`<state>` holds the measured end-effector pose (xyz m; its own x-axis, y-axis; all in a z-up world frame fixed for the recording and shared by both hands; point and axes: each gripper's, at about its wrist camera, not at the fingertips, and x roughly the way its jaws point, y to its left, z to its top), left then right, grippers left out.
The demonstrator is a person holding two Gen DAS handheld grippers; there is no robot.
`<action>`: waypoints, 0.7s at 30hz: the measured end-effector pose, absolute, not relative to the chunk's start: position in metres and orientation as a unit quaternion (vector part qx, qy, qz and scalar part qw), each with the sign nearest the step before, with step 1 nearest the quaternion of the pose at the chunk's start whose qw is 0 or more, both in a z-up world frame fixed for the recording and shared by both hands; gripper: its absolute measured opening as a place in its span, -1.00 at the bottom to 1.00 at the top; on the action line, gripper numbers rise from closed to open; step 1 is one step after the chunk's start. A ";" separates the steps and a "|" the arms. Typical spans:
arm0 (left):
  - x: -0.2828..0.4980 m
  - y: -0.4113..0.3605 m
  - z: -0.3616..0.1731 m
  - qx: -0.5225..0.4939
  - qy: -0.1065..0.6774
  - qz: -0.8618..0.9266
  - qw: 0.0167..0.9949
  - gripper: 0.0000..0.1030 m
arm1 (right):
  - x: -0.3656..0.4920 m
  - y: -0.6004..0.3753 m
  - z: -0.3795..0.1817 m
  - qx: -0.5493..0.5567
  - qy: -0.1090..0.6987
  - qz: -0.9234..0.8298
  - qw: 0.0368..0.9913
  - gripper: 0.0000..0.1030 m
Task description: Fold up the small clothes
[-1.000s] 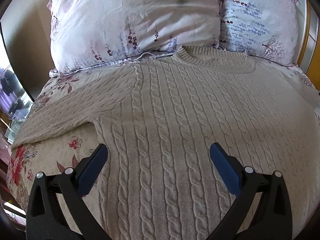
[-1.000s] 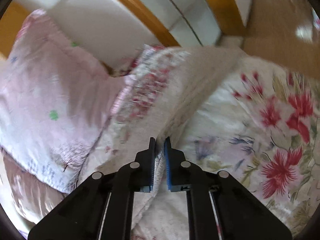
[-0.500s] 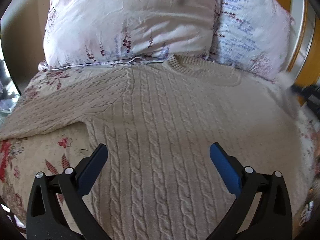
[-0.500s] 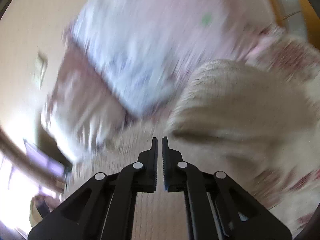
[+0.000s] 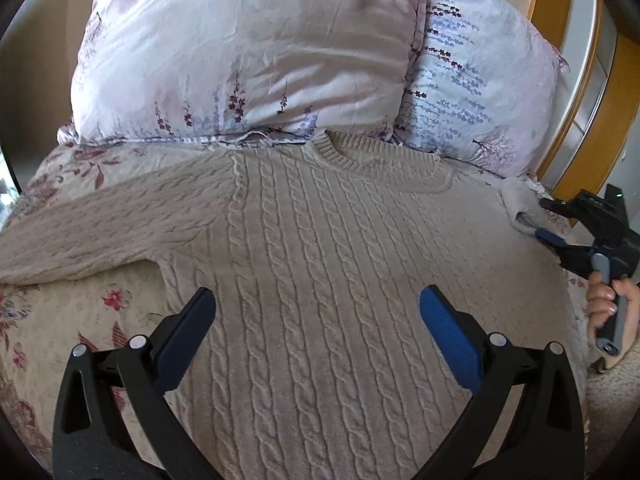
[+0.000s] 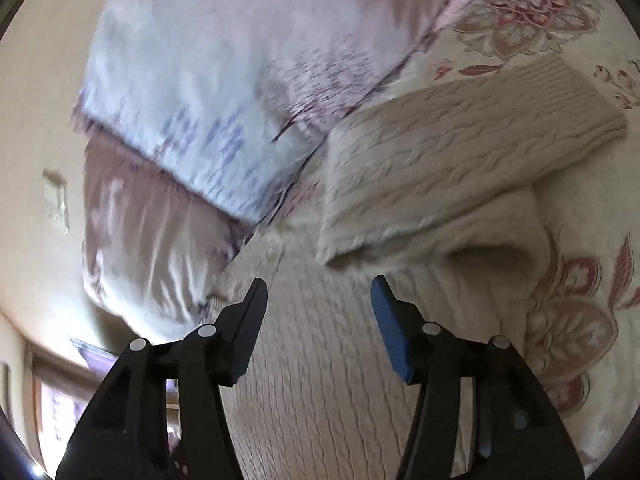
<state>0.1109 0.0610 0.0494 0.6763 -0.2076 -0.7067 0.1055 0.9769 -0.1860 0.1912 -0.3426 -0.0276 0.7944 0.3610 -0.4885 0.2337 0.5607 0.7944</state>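
Left wrist view: the cable-knit sweater [image 5: 320, 264] lies flat on the floral bedspread [image 5: 60, 320], collar at the pillows [image 5: 248, 52]. The left gripper [image 5: 316, 332] hovers wide apart, empty.
Right wrist view: the right gripper [image 6: 320, 312] has just been opening, with nothing between its pads; the sleeve [image 6: 460, 160] it carried now lies folded inward.
Meaning: one sleeve appears folded; the other remains spread.

The left gripper [image 5: 316, 312] points forward and downward, its blue-padded fingers [image 5: 448, 336] spread wide with nothing pinched between them. The right gripper [image 6: 320, 308] has just been opening; its jaws stand parted and no fabric lies between the pads. Off to the left gripper's right, a hand [image 5: 608, 308] wraps its fingers round the right gripper's handle, that tool [image 5: 540, 220] aimed leftward.
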 end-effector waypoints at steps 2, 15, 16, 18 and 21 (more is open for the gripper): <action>0.112 0.063 0.048 -0.073 0.398 -0.089 0.910 0.97 | 0.201 -0.350 -0.033 0.489 0.316 0.019 0.813 0.08; 0.117 0.092 0.051 -0.177 0.396 -0.142 0.890 0.97 | 0.218 -0.243 0.043 0.156 0.288 0.004 0.945 -0.82; 0.121 0.092 0.050 -0.191 0.400 -0.149 0.884 0.97 | 0.220 -0.220 0.044 0.121 0.299 0.035 0.946 -0.82; 0.127 0.092 0.048 -0.213 0.408 -0.165 0.872 0.96 | 0.221 -0.164 0.030 0.036 0.342 0.097 0.934 -0.82; 0.140 0.087 0.044 -0.227 0.427 -0.171 0.859 0.96 | 0.219 -0.105 -0.003 -0.063 0.396 0.126 0.907 -0.61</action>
<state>0.1401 0.0870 0.0444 0.5775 -0.4863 -0.6558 0.0995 0.8392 -0.5346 0.2186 -0.1050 -0.0033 0.6539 0.1790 -0.7351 -0.2795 0.9600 -0.0149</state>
